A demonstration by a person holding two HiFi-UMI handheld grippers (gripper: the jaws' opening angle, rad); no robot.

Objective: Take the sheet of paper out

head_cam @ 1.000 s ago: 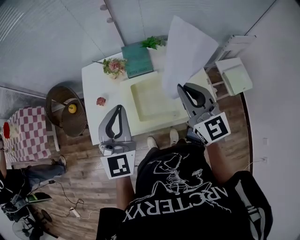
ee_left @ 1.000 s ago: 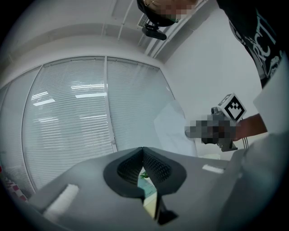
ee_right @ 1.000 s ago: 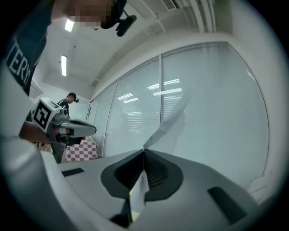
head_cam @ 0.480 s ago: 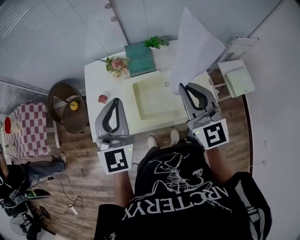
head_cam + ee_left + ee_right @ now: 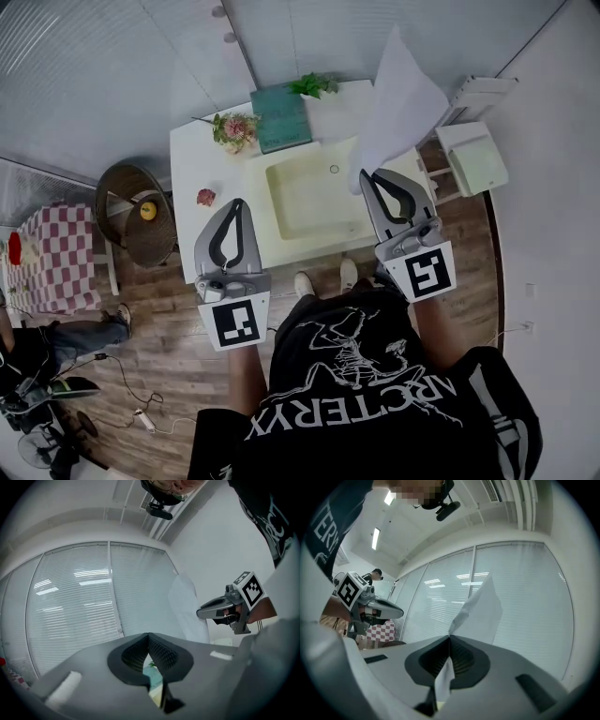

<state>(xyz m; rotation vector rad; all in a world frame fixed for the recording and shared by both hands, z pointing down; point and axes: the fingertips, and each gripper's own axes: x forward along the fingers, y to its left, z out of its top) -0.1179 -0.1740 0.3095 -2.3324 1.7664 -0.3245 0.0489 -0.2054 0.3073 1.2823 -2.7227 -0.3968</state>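
My right gripper [image 5: 364, 174] is shut on the lower corner of a white sheet of paper [image 5: 401, 98], which stands up in the air above the right side of the white table [image 5: 192, 169]. In the right gripper view the sheet of paper [image 5: 480, 611] rises from between the closed jaws [image 5: 449, 638], and a strip of it hangs behind them. My left gripper [image 5: 238, 207] hovers over the table's front left part, shut and holding nothing; its jaws [image 5: 148, 636] meet at the tips. A pale yellow tray [image 5: 272, 197] lies on the table between the grippers.
A teal book [image 5: 280, 118], a green plant [image 5: 311, 86] and a bunch of flowers [image 5: 234, 127] sit at the table's far side. A white stool [image 5: 476, 156] stands to the right, a round wicker chair [image 5: 136, 211] and a checked seat [image 5: 54, 253] to the left.
The sheet in my right gripper has swung to the right and now stands narrower and more on edge. The left gripper has stayed where it was.
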